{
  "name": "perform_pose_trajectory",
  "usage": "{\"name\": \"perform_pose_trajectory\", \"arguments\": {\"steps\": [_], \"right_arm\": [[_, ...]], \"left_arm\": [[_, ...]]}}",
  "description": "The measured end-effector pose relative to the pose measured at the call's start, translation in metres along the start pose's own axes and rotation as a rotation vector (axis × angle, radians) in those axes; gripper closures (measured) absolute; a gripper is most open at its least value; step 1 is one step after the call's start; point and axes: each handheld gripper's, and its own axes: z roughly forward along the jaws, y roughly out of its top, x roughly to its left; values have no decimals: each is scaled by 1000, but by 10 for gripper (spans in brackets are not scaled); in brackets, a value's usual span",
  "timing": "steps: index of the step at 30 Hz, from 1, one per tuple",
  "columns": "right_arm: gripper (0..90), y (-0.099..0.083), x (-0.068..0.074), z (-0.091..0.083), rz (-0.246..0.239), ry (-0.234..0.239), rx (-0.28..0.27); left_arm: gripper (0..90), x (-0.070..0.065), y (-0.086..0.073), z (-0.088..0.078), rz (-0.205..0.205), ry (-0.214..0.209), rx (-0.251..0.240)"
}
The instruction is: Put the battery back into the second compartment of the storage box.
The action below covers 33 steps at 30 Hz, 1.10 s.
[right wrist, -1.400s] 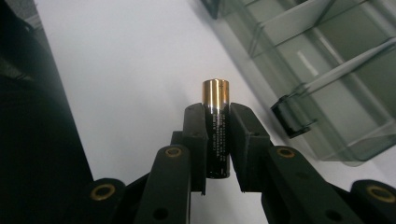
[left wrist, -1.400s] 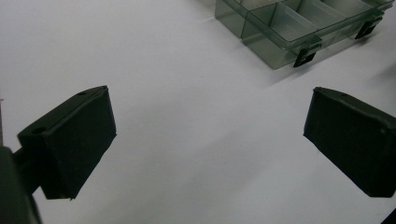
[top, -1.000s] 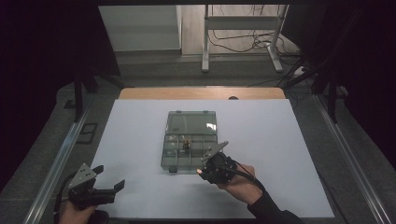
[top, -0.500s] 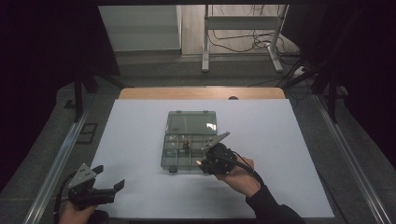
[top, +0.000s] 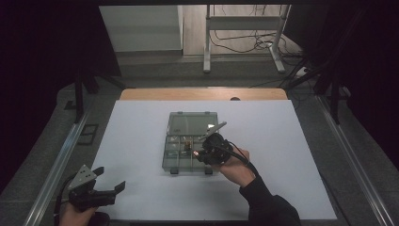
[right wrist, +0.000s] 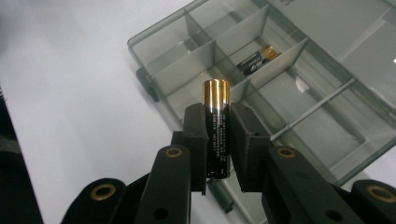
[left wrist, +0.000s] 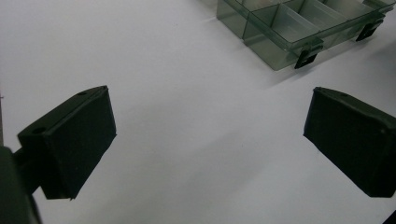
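Jaws of right gripper clamp battery upright.

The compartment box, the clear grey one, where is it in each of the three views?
High view: compartment box at the white mat's centre.
Left gripper view: top right corner, beyond the open jaws.
Right gripper view: behind the battery.
Shared landmark: its black latches.

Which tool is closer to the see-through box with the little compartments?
The right tool. It is at the box, over its near right corner, holding a battery. The left tool sits apart by the table's near left corner, open and holding nothing.
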Motion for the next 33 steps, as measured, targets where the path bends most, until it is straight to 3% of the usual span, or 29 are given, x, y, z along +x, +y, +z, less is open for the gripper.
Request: {"name": "perform_pose_trajectory", "arguments": {"steps": [19, 33], "right_arm": [[775, 44, -14, 20, 33, -33, -4], [774, 61, -24, 55, 85, -84, 44]], "left_arm": [[27, 0, 0, 0, 1, -4, -2], [28, 1, 0, 0, 2, -7, -4]]}}
